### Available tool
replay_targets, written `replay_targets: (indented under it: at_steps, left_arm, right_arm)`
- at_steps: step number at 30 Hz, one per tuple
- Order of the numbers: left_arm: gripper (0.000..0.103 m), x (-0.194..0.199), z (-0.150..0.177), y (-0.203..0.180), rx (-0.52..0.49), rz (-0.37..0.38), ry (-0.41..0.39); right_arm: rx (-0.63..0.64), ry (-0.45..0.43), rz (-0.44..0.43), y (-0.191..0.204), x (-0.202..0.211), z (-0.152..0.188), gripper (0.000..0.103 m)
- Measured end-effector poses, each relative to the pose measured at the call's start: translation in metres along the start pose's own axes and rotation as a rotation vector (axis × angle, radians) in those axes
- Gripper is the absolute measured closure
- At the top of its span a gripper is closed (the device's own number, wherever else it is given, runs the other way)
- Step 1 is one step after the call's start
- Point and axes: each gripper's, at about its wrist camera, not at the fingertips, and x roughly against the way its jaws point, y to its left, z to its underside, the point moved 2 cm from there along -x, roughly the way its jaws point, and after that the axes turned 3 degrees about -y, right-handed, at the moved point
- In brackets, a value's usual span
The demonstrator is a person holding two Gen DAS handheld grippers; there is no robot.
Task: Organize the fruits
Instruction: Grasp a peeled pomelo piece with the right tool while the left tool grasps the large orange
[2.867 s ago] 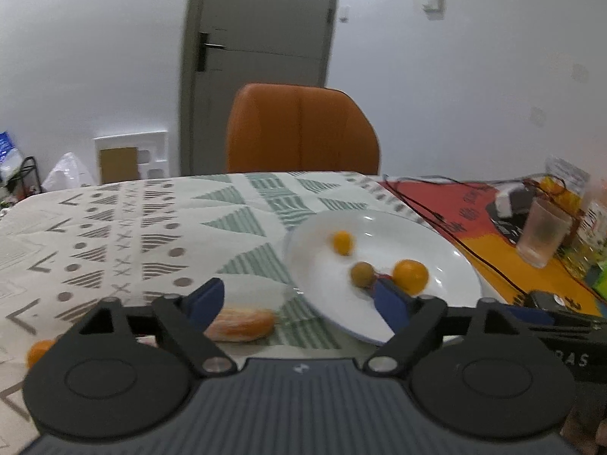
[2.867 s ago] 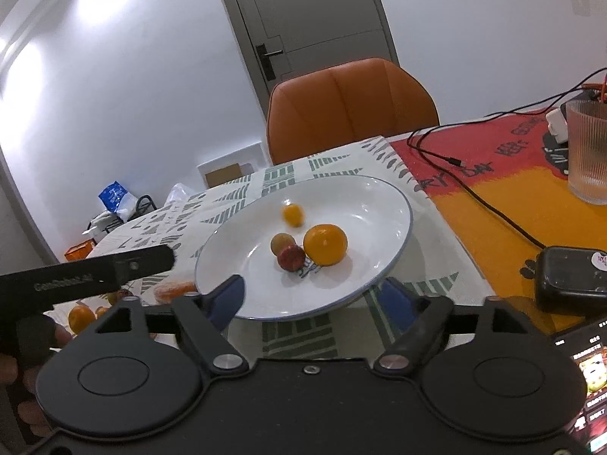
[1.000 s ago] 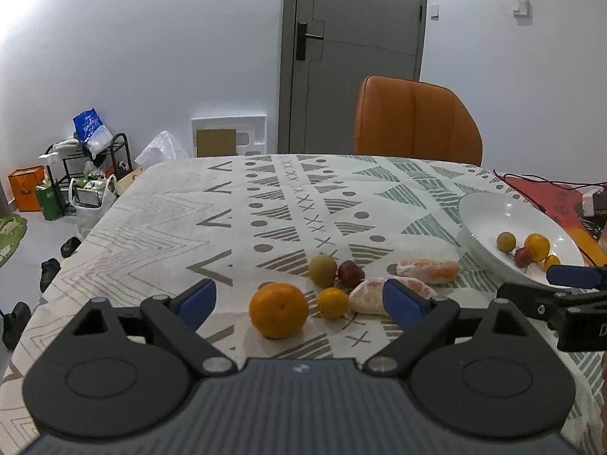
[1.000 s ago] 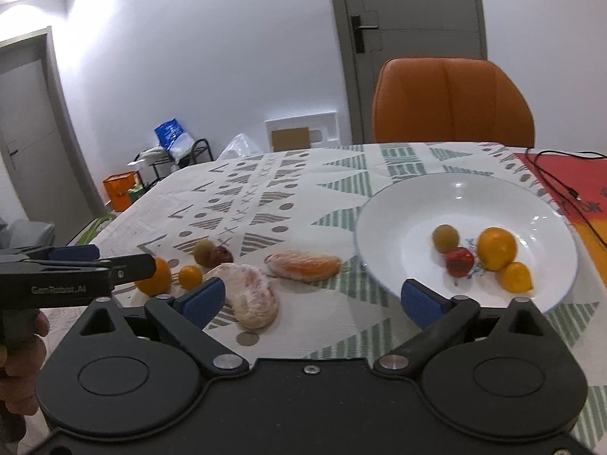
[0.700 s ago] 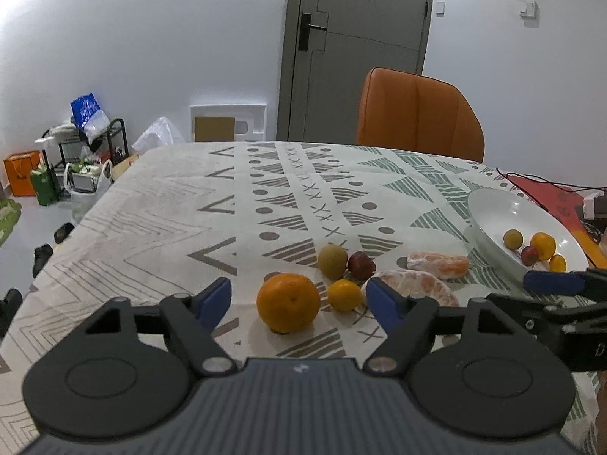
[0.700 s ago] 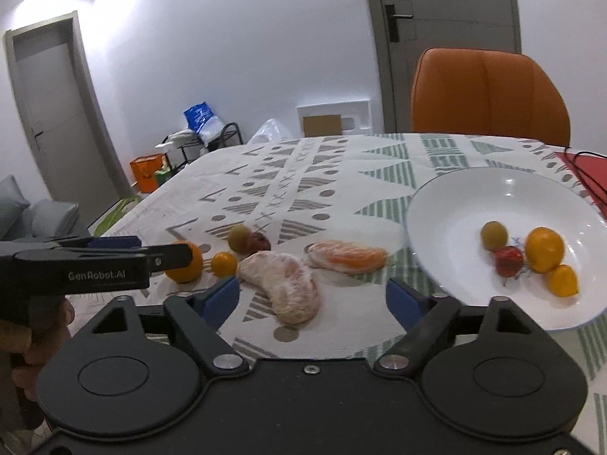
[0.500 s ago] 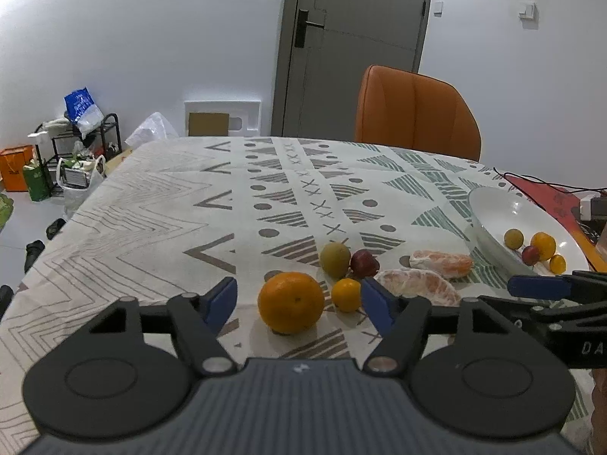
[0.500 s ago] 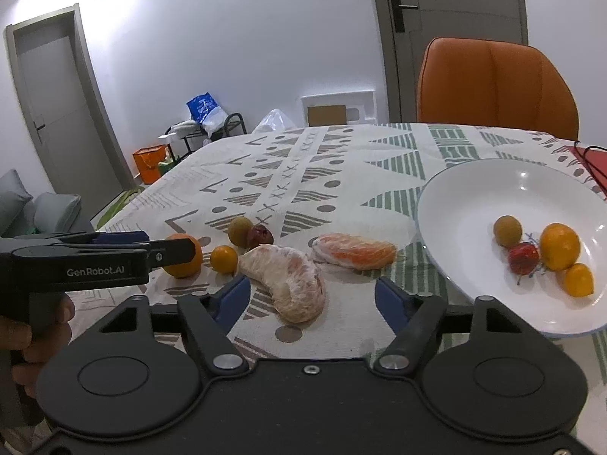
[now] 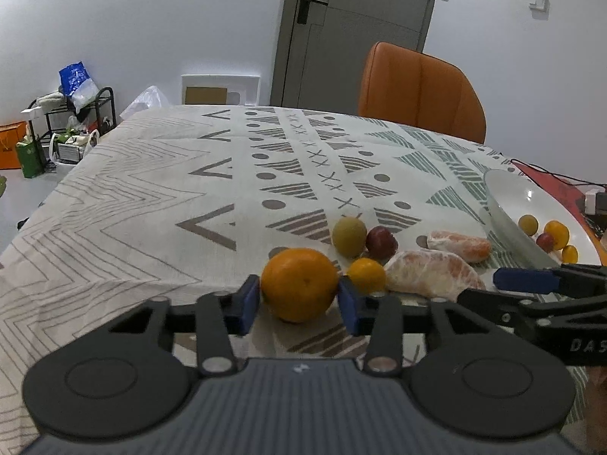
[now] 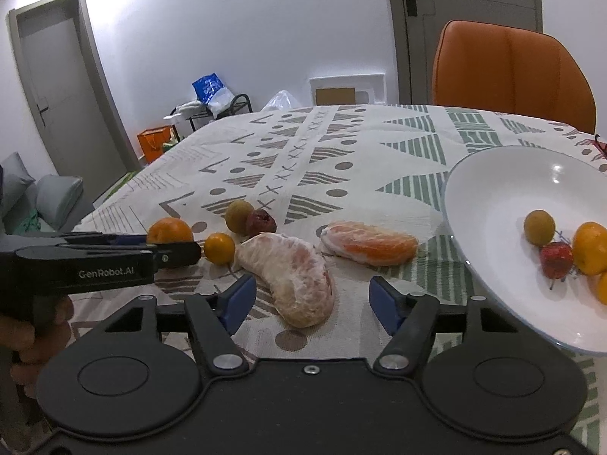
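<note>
Left gripper (image 9: 299,299) pads touching both sides of big orange (image 9: 299,283) on the tablecloth; right gripper (image 10: 312,299) wide open around peeled segment (image 10: 292,277).
White plate (image 10: 489,204) holds four small fruits.

Your left claw (image 9: 299,299) is matte black plastic with two blue rubber pads (image 9: 248,303) on angled black arms, each pivoting on a silver screw (image 9: 213,364). Behind them sit two round black discs and a ribbed grey body with a small pale mark at its front edge. Your right claw (image 10: 313,299) has the same build, but a smooth black body with one small centre screw. Seen from the right camera, the left tool's side reads "GenRobot.AI" in grey letters.
</note>
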Motion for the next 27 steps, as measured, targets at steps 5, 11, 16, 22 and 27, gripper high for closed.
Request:
replay_targets:
  at_steps: [5, 11, 16, 22, 27]
  left_arm:
    - [0.062, 0.004, 0.0, 0.0, 0.002, 0.003, 0.006]
    - [0.062, 0.012, -0.001, 0.003, 0.009, -0.006, -0.009]
    - [0.062, 0.017, -0.001, 0.005, 0.019, -0.013, -0.019]
    - [0.062, 0.023, 0.0, 0.002, 0.014, -0.016, -0.032]
    - [0.062, 0.028, 0.001, -0.002, 0.015, -0.014, -0.048]
  right_arm:
    - [0.005, 0.008, 0.002, 0.005, -0.007, -0.002, 0.041]
    - [0.061, 0.007, 0.027, 0.014, -0.015, -0.003, 0.04]
    - [0.128, -0.015, 0.063, 0.021, -0.019, 0.001, 0.05]
    - [0.101, -0.023, 0.023, 0.017, -0.009, 0.002, 0.063]
    - [0.068, -0.041, 0.01, 0.013, 0.004, 0.004, 0.064]
